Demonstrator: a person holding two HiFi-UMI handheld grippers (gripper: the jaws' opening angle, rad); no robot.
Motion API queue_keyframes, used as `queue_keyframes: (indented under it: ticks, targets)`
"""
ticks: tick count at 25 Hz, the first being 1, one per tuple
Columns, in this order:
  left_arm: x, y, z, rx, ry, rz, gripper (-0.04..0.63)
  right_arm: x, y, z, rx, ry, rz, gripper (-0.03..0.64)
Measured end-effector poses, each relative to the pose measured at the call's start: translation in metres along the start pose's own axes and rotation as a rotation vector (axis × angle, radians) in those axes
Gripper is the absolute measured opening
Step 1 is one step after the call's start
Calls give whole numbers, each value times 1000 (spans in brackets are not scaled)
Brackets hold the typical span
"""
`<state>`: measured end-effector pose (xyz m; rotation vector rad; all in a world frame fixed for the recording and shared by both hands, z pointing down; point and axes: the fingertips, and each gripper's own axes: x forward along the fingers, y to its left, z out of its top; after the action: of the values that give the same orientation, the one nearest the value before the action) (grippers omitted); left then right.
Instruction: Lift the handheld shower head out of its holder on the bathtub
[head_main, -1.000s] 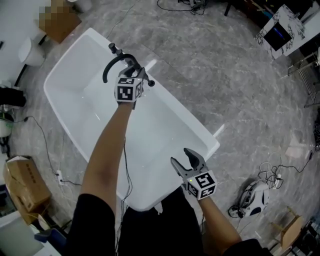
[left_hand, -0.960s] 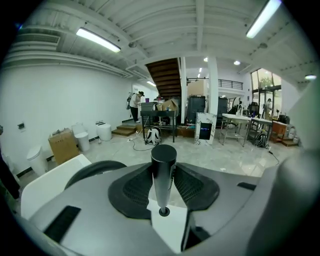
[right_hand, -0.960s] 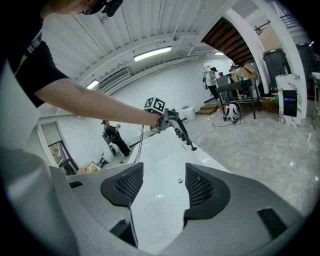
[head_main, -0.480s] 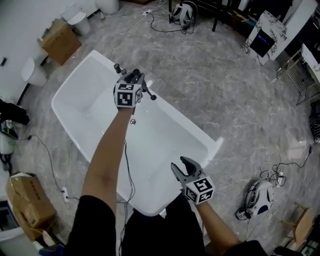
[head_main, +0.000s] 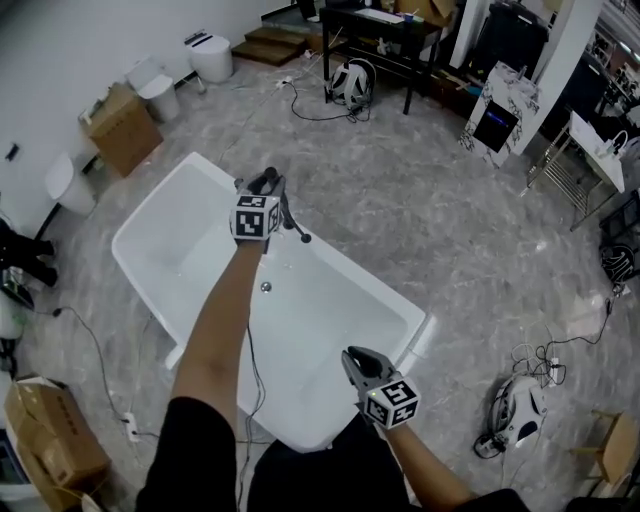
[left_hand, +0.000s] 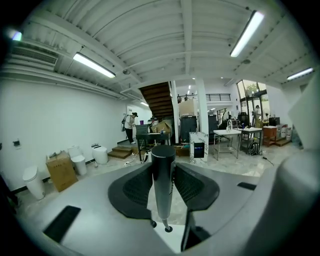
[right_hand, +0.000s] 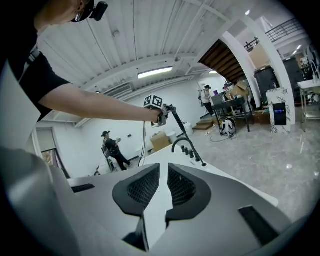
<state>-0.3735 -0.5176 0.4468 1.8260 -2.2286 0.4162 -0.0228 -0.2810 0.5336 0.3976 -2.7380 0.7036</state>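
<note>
My left gripper (head_main: 268, 184) is clamped on the dark shower head (left_hand: 162, 182), whose lower tip sits near the white bathtub (head_main: 150, 225) rim by the black faucet (right_hand: 182, 145). My right gripper (head_main: 357, 358) is closing on nothing at the tub's near end. A grey marble floor (head_main: 440, 210) surrounds the tub. A cardboard box (head_main: 125, 128) and toilets (head_main: 212, 55) line the wall.

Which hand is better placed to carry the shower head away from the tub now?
Left. The left tongs grip the shower head by its dark handle, above the bathtub. The right tongs are closing with nothing between them, down at the tub's near end.
</note>
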Motion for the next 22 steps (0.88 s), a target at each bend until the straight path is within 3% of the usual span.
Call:
queue_keyframes:
  ticks: [5,13,22]
  targets:
    - [-24,3,39,-2,-53,-10,126,-17,16,23,-66,-65,-67,14]
    - [-53,-7,105,70,-120,-66,127,-42,21,45,-117,-154,-219,5]
    - [-103,-15,180,92,-223,-106,127,-55,44,74,-177,-206,-256,5]
